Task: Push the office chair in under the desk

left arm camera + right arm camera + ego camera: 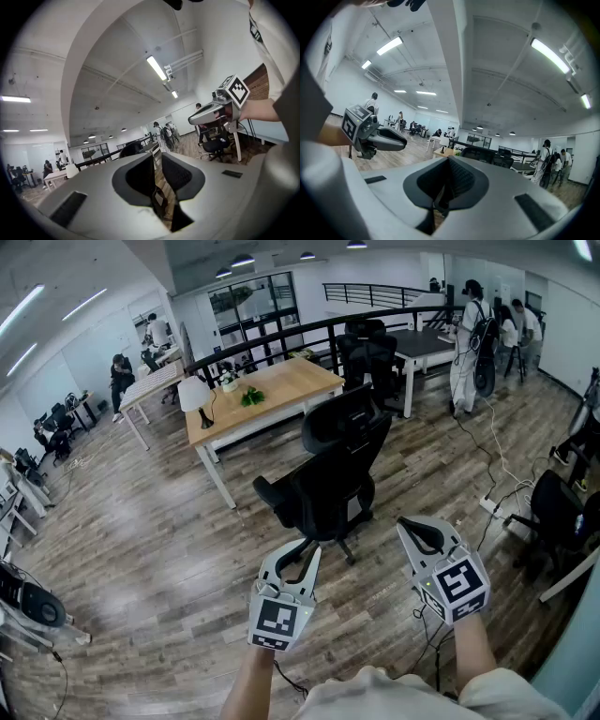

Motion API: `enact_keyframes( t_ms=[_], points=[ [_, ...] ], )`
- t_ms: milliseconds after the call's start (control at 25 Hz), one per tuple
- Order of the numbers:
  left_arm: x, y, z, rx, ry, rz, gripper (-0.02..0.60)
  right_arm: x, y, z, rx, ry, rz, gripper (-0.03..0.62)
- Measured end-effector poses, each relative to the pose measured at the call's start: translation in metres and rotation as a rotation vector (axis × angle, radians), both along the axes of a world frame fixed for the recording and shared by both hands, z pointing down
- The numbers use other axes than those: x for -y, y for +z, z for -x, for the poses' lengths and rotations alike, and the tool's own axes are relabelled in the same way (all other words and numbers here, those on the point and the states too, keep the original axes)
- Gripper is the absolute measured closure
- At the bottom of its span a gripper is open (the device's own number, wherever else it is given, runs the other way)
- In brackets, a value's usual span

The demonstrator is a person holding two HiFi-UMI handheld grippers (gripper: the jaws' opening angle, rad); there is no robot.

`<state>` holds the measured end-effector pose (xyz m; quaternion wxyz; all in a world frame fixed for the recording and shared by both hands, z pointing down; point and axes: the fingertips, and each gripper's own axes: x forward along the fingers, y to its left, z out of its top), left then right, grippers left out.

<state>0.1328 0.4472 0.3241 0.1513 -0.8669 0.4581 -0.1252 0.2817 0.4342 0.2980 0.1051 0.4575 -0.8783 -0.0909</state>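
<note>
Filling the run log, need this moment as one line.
phase: pre-contact | office chair: out from desk, untouched | left gripper: slightly apart, empty | right gripper: shut, empty

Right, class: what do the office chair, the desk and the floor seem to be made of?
Office chair: matte black, likely a plastic frame with a mesh or fabric back; the weave is too small to tell.
Desk: pale wood-coloured top and white legs, probably painted metal.
Floor: grey-brown planks with grain and a mild sheen; wood or laminate.

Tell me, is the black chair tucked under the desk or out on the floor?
Out. The office chair stands on the open wood floor in front of the desk, its seat not beneath the top.
</note>
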Motion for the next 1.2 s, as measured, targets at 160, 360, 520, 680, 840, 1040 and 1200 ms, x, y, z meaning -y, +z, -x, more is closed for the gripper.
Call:
enact_keyframes(
  t_ms=[160, 360, 520, 680, 840, 1040, 1200],
  points=[
    [-0.002, 0.000, -0.004, 0.014, 0.011, 0.005, 0.505, -0.001, 0.000, -0.004, 0.004, 0.024, -0.007, 0.579],
    [0.001, 0.006, -0.006, 0.002, -0.008, 0.018, 0.505, 0.004, 0.006, -0.013, 0.018, 0.041, 0.014, 0.579],
    [0.005, 0.012, -0.008, 0.015, -0.061, 0.032, 0.558, 0.005, 0.015, -0.023, 0.024, 0.033, 0.042, 0.580],
    [0.004, 0.019, -0.012, 0.002, -0.105, 0.058, 0.558, 0.011, 0.022, -0.046, 0.040, 0.081, 0.040, 0.579],
    [0.004, 0.028, -0.023, -0.023, -0.127, 0.094, 0.558, 0.013, 0.030, -0.065, 0.073, 0.062, 0.055, 0.579],
    [0.004, 0.044, -0.046, -0.014, -0.120, 0.138, 0.558, 0.018, 0.048, -0.091, 0.081, 0.072, 0.100, 0.579],
    [0.019, 0.056, -0.059, -0.009, -0.110, 0.160, 0.558, 0.028, 0.061, -0.098, 0.063, 0.047, 0.106, 0.579]
  ],
)
